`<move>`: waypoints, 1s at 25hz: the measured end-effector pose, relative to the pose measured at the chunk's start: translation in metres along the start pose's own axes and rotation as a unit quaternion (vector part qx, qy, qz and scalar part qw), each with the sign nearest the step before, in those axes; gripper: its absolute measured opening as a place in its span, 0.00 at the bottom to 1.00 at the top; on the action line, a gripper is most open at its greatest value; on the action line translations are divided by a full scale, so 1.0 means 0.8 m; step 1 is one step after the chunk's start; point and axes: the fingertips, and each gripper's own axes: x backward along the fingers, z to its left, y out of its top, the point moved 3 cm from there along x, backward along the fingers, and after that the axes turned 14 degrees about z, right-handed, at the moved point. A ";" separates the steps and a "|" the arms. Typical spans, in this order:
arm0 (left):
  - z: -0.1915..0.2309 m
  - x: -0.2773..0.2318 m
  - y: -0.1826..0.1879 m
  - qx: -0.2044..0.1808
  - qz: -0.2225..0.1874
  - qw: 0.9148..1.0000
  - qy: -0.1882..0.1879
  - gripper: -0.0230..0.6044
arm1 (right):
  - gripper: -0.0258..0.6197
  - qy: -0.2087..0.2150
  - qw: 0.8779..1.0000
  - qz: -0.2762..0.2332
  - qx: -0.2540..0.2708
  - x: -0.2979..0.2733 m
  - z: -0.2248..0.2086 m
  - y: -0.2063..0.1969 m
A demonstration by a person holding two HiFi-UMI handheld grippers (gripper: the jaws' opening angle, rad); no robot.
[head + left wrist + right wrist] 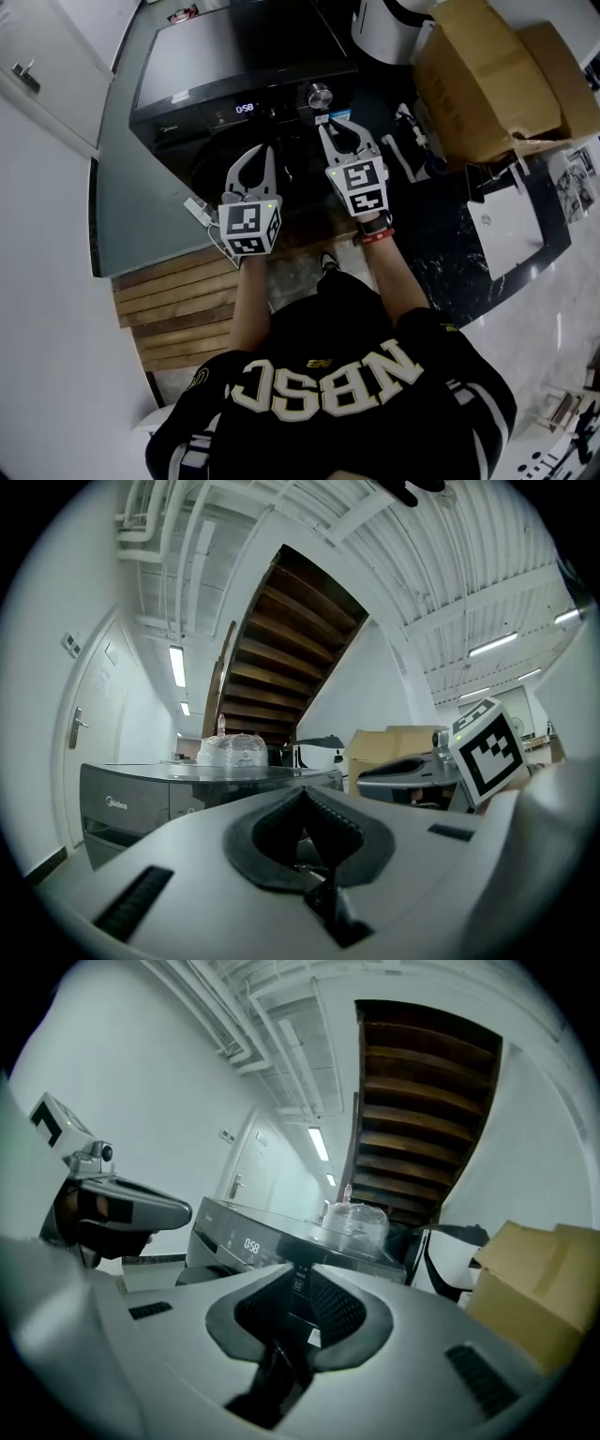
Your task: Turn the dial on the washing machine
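Since you're standing right up against the front of the washing machine [234, 70], both tools are out in front of your chest, pretty much side by side. Your left gripper [262, 152] has its jaws pressed together at the tips with nothing between them, and it hangs in front of the dark door area under the control panel. Your right gripper [339, 125] is a bit further forward. Its jaws are cracked just a sliver apart, and it isn't pinching anything.

The tips of that right one sit just beside the dial [320, 95], close below it from the head view, and they don't look to be touching it. The dial is the silver knob on the control panel, to the right of the lit display [244, 109].

Further back, there's a clear plastic bundle [354, 1224] sitting on the machine's lid. Cardboard boxes [487, 75] are stacked off to your right. Past all that, the gripper views catch the brown underside of a staircase [281, 649].
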 end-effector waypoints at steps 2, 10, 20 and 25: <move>0.003 -0.015 0.001 0.000 0.000 1.000 0.000 0.06 | 0.16 0.004 1.000 0.005 0.022 -0.016 -0.007 0.004; 0.018 -0.053 0.004 0.015 -0.001 1.000 -0.001 0.06 | 0.27 -0.017 0.985 0.041 0.167 -0.074 -0.015 0.001; 0.027 -0.072 0.000 0.018 0.002 1.000 0.006 0.06 | 0.46 -0.072 0.920 0.087 0.375 -0.129 -0.010 -0.013; 0.031 -0.073 -0.005 0.019 0.008 1.000 0.010 0.06 | 0.50 -0.100 0.878 0.107 0.456 -0.152 -0.012 -0.022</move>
